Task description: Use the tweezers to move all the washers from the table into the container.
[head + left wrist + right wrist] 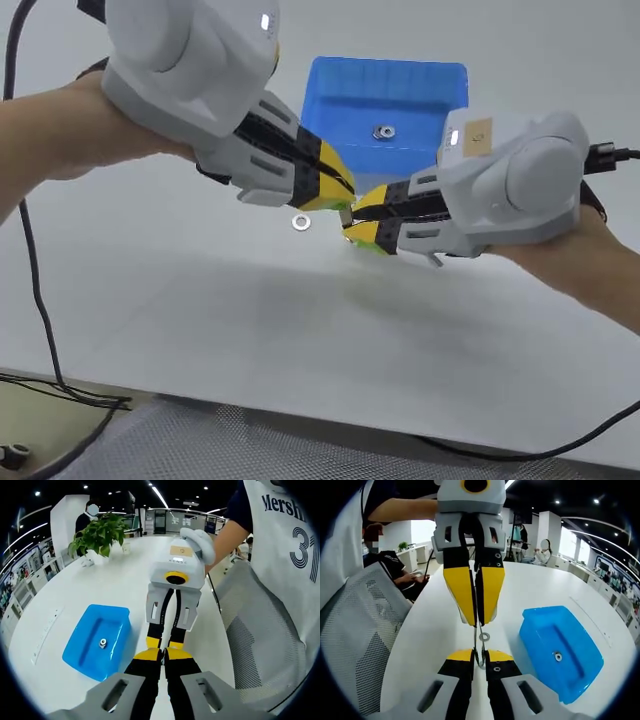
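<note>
The white bench (300,340) carries a blue container (345,100) just beyond the meeting tips of the left gripper (343,196) and right gripper (362,218). One washer (301,222) lies on it beside the left gripper's tips. A potted plant (97,535) stands far behind the right gripper.

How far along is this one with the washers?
Done: one washer lies in the blue container. In hand: the tweezers sit between the left tool and the right tool, both shut on them, with no washer gripped that I can see. Left: another washer lies on the table beside the tool tips.
</note>
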Tool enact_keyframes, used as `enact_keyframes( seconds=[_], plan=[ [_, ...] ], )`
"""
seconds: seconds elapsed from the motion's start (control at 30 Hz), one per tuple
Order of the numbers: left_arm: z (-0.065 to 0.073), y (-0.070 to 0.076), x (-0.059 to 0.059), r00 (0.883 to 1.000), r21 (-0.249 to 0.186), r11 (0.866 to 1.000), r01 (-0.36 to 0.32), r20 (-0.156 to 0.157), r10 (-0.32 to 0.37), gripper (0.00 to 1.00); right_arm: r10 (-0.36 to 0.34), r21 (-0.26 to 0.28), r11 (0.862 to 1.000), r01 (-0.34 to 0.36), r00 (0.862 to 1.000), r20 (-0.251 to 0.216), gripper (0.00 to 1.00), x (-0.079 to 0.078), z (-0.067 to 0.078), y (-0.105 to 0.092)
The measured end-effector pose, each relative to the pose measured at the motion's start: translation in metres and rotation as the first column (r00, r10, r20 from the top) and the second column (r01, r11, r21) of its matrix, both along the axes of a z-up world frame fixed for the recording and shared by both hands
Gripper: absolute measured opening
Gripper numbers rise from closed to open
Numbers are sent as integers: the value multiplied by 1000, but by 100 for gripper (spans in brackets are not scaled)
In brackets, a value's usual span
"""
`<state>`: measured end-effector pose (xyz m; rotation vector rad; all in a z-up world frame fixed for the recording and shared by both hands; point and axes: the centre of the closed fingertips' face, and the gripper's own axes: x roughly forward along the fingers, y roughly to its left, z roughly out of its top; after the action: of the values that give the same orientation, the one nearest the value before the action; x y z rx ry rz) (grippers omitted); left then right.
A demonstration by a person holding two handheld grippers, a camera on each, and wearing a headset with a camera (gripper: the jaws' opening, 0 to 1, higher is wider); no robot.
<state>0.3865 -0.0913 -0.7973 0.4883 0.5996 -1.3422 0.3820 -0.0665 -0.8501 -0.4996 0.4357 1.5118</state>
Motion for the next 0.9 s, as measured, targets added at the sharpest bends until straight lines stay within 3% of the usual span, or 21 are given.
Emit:
enact_keyframes(
  seconds=[0.23,0.57,0.9],
  plan=[
    [7,2,-1,1000,8,1000,12,2,-12,6,3,-1,1000,-3,1000,4,9,-1,6,0],
    [27,7,4,999,9,1000,19,30,-19,6,2,19,1000,-3,999,41,9,6,30,5],
    [62,2,21,995,32,998,50,82,-52,6,-18,45,999,13,995,101,9,27,58,4]
  ],
)
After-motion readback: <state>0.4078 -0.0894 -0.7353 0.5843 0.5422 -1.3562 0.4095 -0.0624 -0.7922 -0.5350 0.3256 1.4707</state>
